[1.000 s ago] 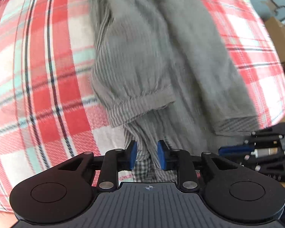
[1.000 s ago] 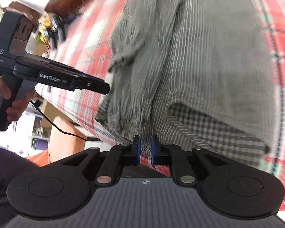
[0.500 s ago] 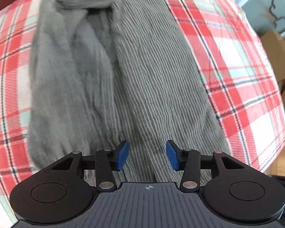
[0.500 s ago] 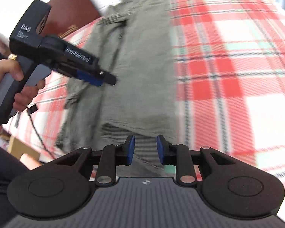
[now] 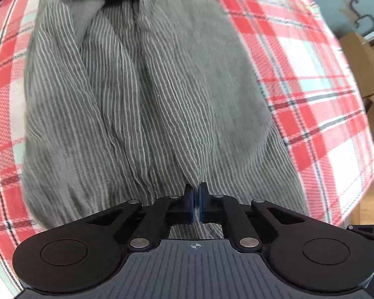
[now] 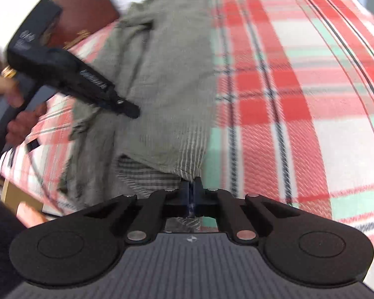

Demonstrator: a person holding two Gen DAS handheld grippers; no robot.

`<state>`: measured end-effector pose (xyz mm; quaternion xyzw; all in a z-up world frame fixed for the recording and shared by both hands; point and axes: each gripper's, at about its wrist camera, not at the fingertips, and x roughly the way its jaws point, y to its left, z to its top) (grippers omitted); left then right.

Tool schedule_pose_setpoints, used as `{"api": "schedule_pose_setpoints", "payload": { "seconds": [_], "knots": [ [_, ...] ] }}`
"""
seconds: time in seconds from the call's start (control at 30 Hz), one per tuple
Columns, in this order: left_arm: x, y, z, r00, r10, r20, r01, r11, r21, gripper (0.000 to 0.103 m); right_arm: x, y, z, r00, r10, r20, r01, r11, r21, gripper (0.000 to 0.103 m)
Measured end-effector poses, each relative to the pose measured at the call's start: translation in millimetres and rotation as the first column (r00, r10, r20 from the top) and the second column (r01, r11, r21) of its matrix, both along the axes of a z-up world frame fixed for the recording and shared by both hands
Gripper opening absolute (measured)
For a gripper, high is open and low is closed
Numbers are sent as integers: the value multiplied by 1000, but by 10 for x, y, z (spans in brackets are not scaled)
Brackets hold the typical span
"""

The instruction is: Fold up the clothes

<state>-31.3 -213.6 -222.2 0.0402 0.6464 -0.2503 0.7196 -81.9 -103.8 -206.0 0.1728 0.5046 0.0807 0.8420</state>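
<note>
A grey-green garment with thin white stripes (image 5: 147, 94) lies lengthwise on a red, white and teal plaid bedspread (image 5: 311, 79). My left gripper (image 5: 196, 199) is shut on a pinch of its striped cloth near the close end. In the right wrist view the same garment (image 6: 167, 74) runs away from me, with a checked inner layer showing at its near hem. My right gripper (image 6: 191, 191) is shut on the hem's right corner. The left gripper (image 6: 127, 108) shows there too, held in a person's hand over the garment's left side.
Cardboard boxes (image 5: 361, 59) stand off the bed's right side. A dark brown headboard (image 6: 87, 17) rises at the far end. The plaid bedspread (image 6: 299, 99) stretches wide to the right of the garment. A dark sleeve (image 6: 0, 236) fills the lower left corner.
Both grippers were open half a second ago and have closed on the garment's near edge. The left gripper has shifted slightly over the cloth.
</note>
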Motion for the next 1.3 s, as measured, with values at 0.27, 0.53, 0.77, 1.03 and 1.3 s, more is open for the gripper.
{"api": "schedule_pose_setpoints", "payload": {
  "seconds": [0.27,0.53,0.77,1.03,1.3],
  "knots": [
    [-42,112,-133,1000,-23,3,22,999,47,0,96,150,-190,988,133,-80,-138,989,-61,3],
    [-74,164,-7,1000,2,3,-2,1000,-8,51,40,-43,-54,989,128,-79,-129,992,-15,16],
    [-47,517,563,986,107,131,-98,993,-68,62,110,-295,357,994,91,67,-93,995,25,22],
    [150,973,527,944,267,197,-279,960,36,62,752,44,481,949,267,164,-284,955,84,38],
    [439,1299,237,951,284,120,-287,958,3,62,1315,802,265,951,297,89,-307,942,133,45]
  ]
}}
